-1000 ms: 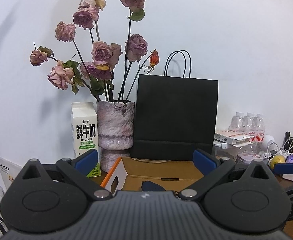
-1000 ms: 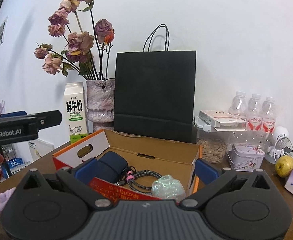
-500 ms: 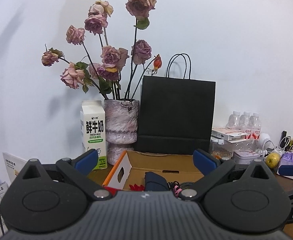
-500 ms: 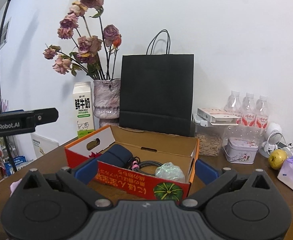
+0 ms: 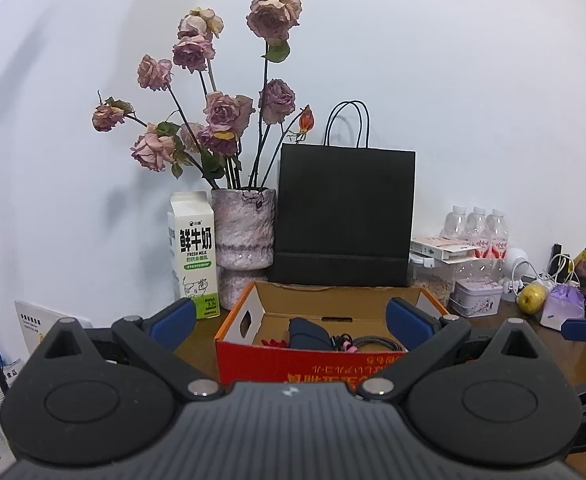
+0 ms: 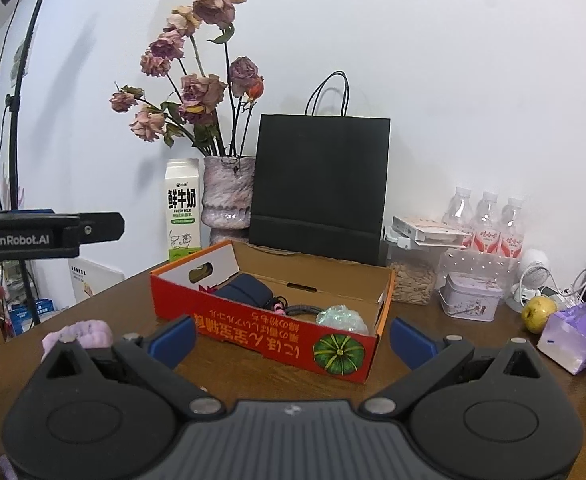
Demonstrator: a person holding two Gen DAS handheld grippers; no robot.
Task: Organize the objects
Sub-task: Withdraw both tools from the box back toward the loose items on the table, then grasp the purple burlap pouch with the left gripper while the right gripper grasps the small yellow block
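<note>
An open red and orange cardboard box (image 6: 277,338) with a pumpkin print stands on the brown table (image 6: 269,380); it also shows in the left wrist view (image 5: 293,364). Inside lie a dark blue pouch (image 6: 249,290), a coiled grey cable (image 6: 301,311) and a shiny green wad (image 6: 343,318). My left gripper (image 5: 291,320) is open and empty, in front of the box. My right gripper (image 6: 292,338) is open and empty, also before the box. A lilac fluffy thing (image 6: 78,332) lies on the table at the left.
Behind the box stand a milk carton (image 6: 181,210), a vase of dried roses (image 6: 227,196) and a black paper bag (image 6: 319,188). At the right are water bottles (image 6: 487,220), a seed jar (image 6: 413,280), a tin (image 6: 473,298), an apple (image 6: 539,309) and a purple packet (image 6: 573,338).
Both grippers have pulled back from the box, which now looks smaller and farther away with its red front showing. Both stay open and empty.
</note>
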